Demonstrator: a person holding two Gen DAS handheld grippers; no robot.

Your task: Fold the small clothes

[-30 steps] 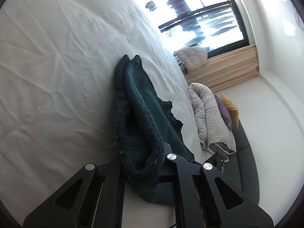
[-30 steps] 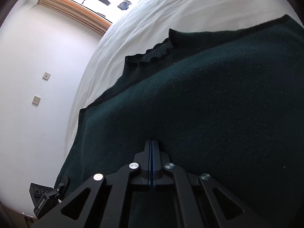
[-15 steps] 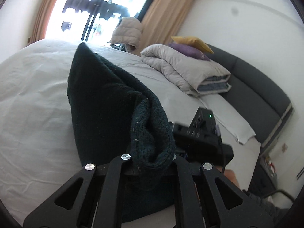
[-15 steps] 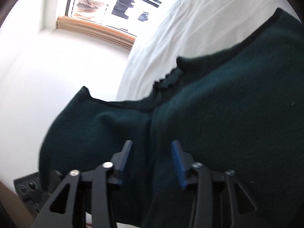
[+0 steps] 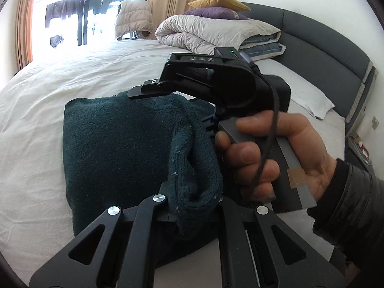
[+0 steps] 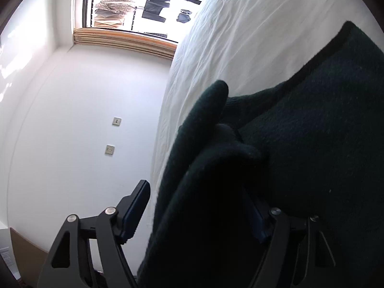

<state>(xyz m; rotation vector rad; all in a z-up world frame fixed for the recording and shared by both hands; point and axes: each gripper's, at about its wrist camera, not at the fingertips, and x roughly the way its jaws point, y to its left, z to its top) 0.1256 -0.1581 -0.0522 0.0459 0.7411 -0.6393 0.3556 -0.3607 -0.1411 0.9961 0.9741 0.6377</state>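
Note:
A dark green knit sweater (image 5: 120, 148) lies partly folded on the white bed sheet (image 5: 72, 76). My left gripper (image 5: 192, 204) is shut on a thick fold of the sweater's edge, lifted over the flat part. The right gripper's black body (image 5: 216, 84) hovers just beyond it, held by a hand (image 5: 276, 148). In the right wrist view my right gripper (image 6: 199, 201) has its jaws opening. A loose fold of the sweater (image 6: 312, 144) hangs between them. The blue left pad (image 6: 134, 211) stands clear of the cloth.
A folded beige duvet (image 5: 216, 31) with yellow and purple pillows sits at the bed's head by the grey headboard (image 5: 324, 48). A puffy jacket (image 5: 133, 16) hangs by the bright window (image 5: 84, 12). The white wall with sockets (image 6: 116, 121) runs beside the bed.
My left gripper rolled and carried the sweater's fold across toward the right gripper. The right jaws went from shut to wide apart, and cloth now hangs between them.

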